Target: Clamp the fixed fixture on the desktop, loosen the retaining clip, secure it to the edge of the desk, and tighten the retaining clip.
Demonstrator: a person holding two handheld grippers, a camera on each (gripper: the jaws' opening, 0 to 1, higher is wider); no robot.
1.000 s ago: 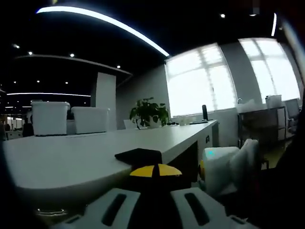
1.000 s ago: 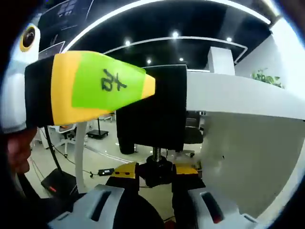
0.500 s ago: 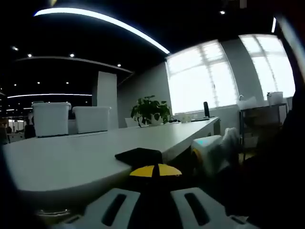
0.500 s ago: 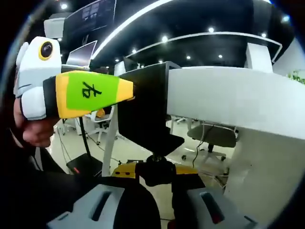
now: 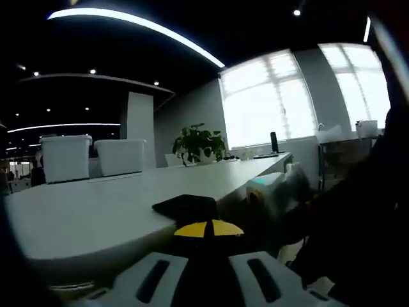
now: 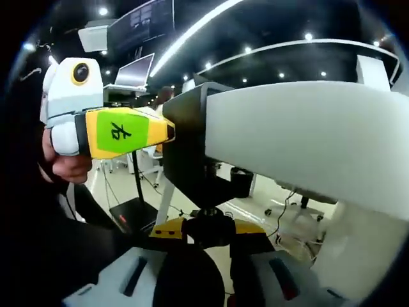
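1. Office hall, dim, with strip lights overhead and bright windows (image 5: 268,102) at the far side in my left gripper view.
2. Long white desk (image 5: 128,204) runs away from my left jaws; in my right gripper view its thick edge (image 6: 307,134) crosses from the right.
3. Two white bins (image 5: 89,157) stand at the desk's far end, a potted plant (image 5: 198,144) beside them near the windows.
4. Black clamp (image 6: 195,153), the fixture, sits on the desk edge: its body wraps the edge, its top pad (image 5: 185,206) lies flat on the desktop.
5. My left gripper (image 5: 206,231) has its yellow tips closed on the clamp, just behind the pad. Seen from my right view, that gripper (image 6: 128,131) is yellow and green, nose touching the clamp's side, a hand (image 6: 67,166) holding it.
6. My right gripper (image 6: 209,229) is below the desk, tips shut on the black screw knob (image 6: 209,220) under the clamp.
7. Right gripper's white body (image 5: 275,188) shows low beside the desk edge in my left view.
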